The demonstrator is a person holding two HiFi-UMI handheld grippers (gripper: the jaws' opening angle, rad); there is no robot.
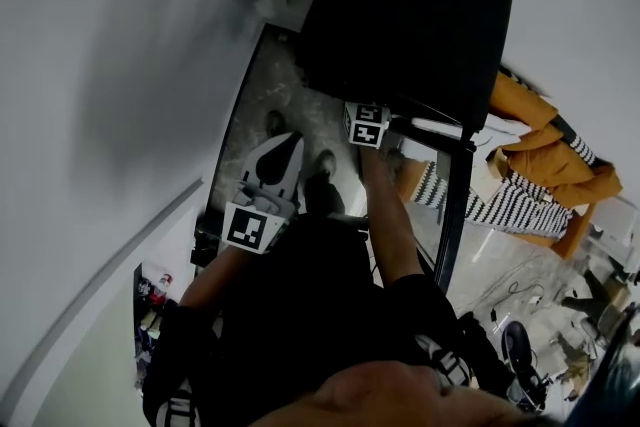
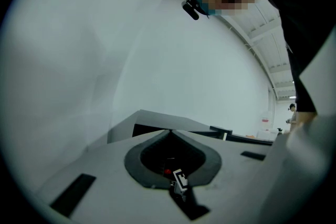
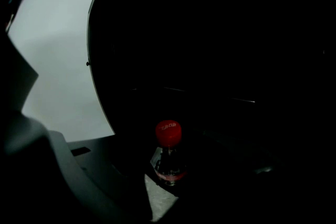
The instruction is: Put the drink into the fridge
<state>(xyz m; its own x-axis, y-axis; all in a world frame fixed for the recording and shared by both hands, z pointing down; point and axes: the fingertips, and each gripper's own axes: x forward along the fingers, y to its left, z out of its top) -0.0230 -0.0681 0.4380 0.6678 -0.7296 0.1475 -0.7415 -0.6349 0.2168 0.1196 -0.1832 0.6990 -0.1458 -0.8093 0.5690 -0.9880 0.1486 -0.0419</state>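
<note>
Drink bottle gripped in my right hand-held gripper, close up at the black fridge

My right hand-held gripper [image 1: 366,126] holds the drink bottle [image 3: 168,161] between wide-set jaws. Bottle is upright with a round red cap, a clear neck and a red label band, against the dark fridge [image 1: 400,15]. My left hand-held gripper [image 1: 275,165] has its jaws together and empty, near the fridge.

left tongs [image 2: 170,132]: jaws together, empty | right tongs [image 3: 170,170]: clamped on bottle [image 3: 168,156], arm stretched forward

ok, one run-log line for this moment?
phase: placing drink | right gripper: shut on red-capped clear plastic bottle, at black fridge opening | left gripper: shut, empty, beside fridge
</note>
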